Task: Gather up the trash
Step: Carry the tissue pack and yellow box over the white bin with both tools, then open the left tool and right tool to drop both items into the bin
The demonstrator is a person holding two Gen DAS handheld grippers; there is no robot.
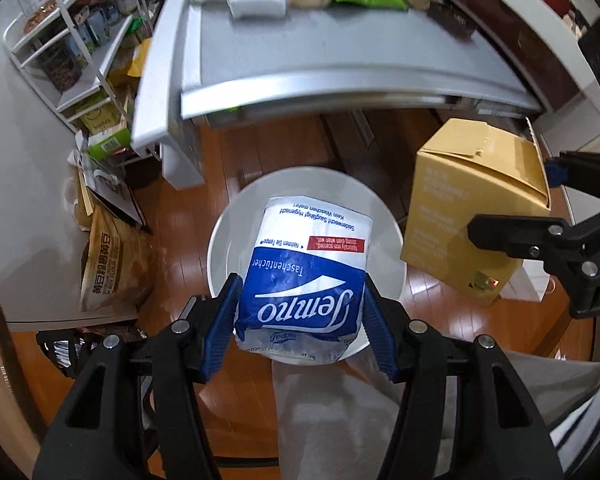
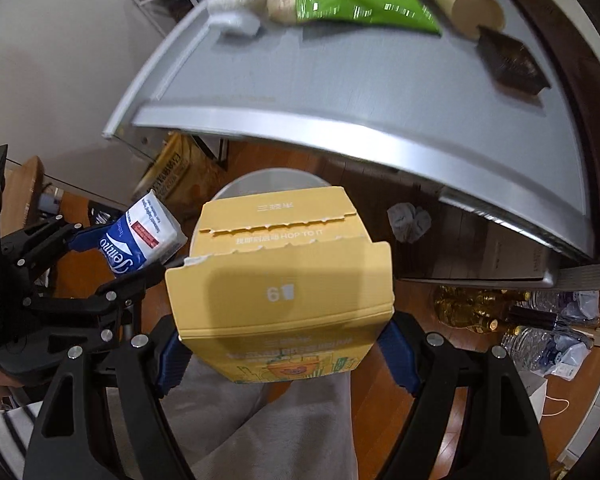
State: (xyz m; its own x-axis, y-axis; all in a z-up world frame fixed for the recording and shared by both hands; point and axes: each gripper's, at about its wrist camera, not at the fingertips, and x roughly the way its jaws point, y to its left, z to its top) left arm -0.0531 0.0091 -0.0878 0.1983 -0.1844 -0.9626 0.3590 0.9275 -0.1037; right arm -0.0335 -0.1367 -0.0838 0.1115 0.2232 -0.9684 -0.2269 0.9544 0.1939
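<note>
The left gripper [image 1: 300,320] points steeply down, its jaws clamped on a blue and white tissue pack [image 1: 304,276] hanging right above the open white bin [image 1: 224,240] on the wooden floor [image 1: 188,240]. Just beside it, the right gripper [image 2: 288,340] has its jaws clenched on a yellow carton [image 2: 280,292] over the same bin. A green bag [image 2: 360,0] and paper cup [image 2: 460,0] lie on the grey worktop [image 2: 360,92] beyond.

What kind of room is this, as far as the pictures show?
Probably a home kitchen or dining corner: a white wire rack of food jars, a grey table with snack wrappers, a wooden floor and a round white bin under the table edge.
</note>
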